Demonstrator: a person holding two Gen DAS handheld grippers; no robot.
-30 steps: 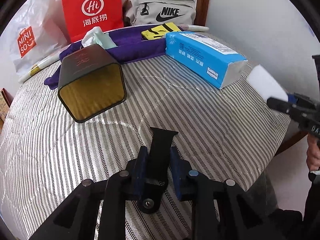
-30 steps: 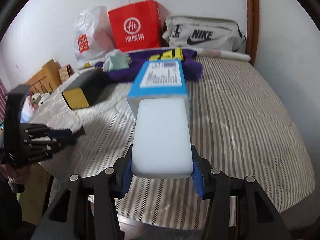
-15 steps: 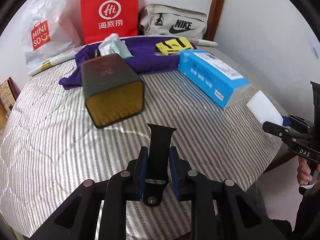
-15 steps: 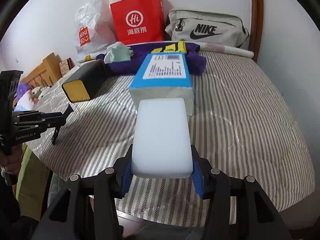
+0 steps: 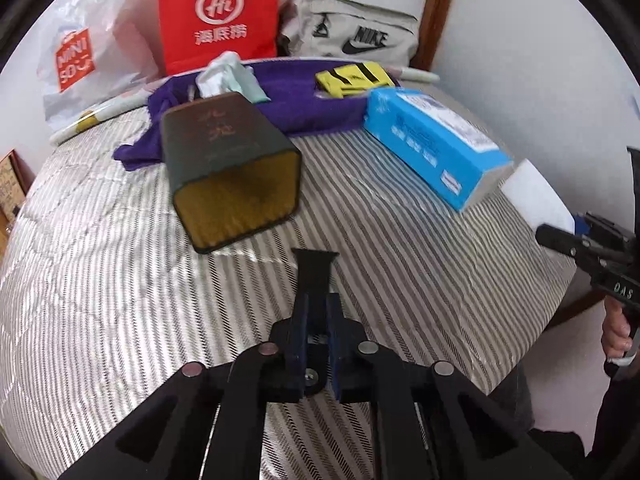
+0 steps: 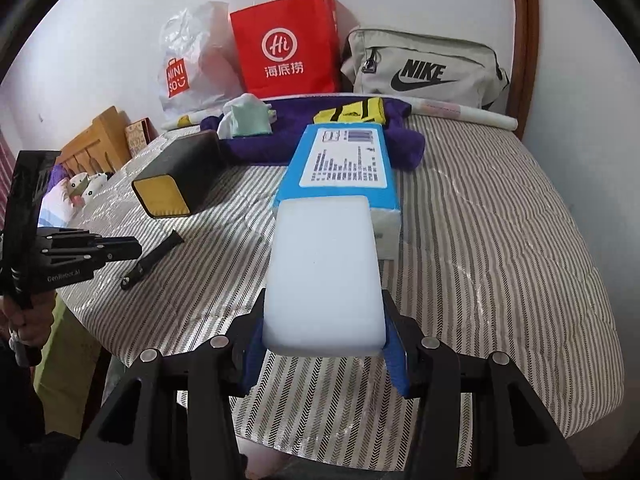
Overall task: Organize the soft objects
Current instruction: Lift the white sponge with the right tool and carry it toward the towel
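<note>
1. Here, from the left wrist: left gripper (image 5: 316, 320) pinched shut on a black strap (image 5: 315, 276) above the striped bedcover (image 5: 100, 300); dark box (image 5: 230, 168) and blue tissue pack (image 5: 436, 148) lying beyond.
2. Then, from the right wrist: right gripper (image 6: 322, 344) about half open, clamped on a white foam block (image 6: 324, 276), held over the bedcover just before the tissue pack.

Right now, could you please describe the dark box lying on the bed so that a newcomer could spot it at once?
On the striped bed, look in front of the purple cloth, left of the blue tissue pack. The dark box lies on its side, its open, gold-lined mouth facing the foot of the bed.
</note>
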